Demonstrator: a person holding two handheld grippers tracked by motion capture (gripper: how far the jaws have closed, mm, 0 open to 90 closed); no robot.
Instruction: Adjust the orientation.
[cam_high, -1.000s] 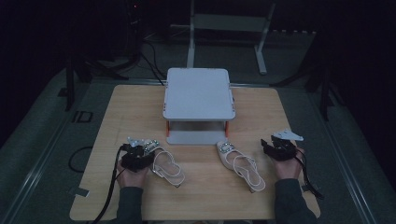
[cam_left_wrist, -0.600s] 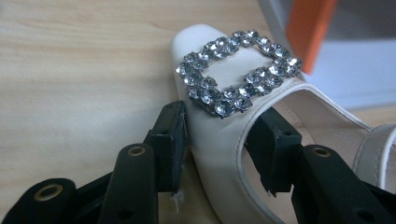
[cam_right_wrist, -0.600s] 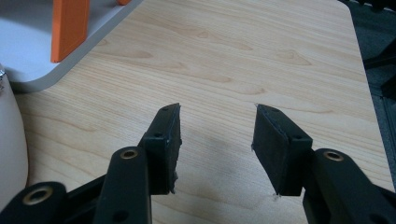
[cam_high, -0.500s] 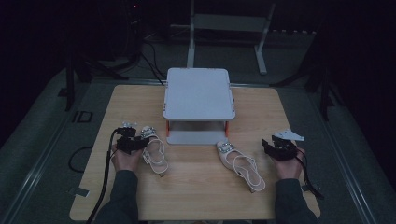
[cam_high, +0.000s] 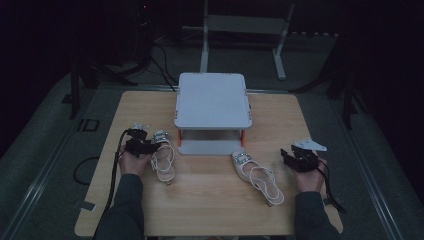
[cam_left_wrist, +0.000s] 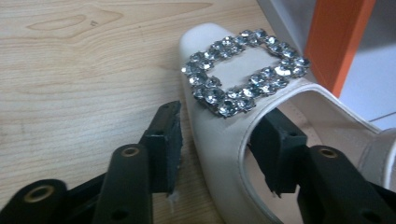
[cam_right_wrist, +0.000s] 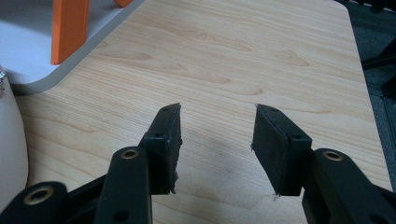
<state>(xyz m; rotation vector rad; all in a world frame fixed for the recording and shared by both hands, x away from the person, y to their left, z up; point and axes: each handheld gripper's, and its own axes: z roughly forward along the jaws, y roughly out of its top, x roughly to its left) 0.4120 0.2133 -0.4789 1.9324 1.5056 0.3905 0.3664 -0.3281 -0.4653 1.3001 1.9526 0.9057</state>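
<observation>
While the left sandal (cam_left_wrist: 224, 126) is straddled by the left gripper (cam_left_wrist: 219, 135), jaws not visibly clamped, the right sandal (cam_high: 257, 175) lies untouched; the right gripper (cam_right_wrist: 215, 144) is held open, and neither is shelved.

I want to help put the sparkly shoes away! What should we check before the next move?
1. Left gripper straddles the left shoe's side wall: ok.
2. Grip fully closed on it: cannot tell.
3. Right gripper open, nothing between its pads: ok.
4. Right shoe lying free on the table: ok.
5. Shelf's top bare: ok.
6. Lower shelf space free: cannot tell.
</observation>
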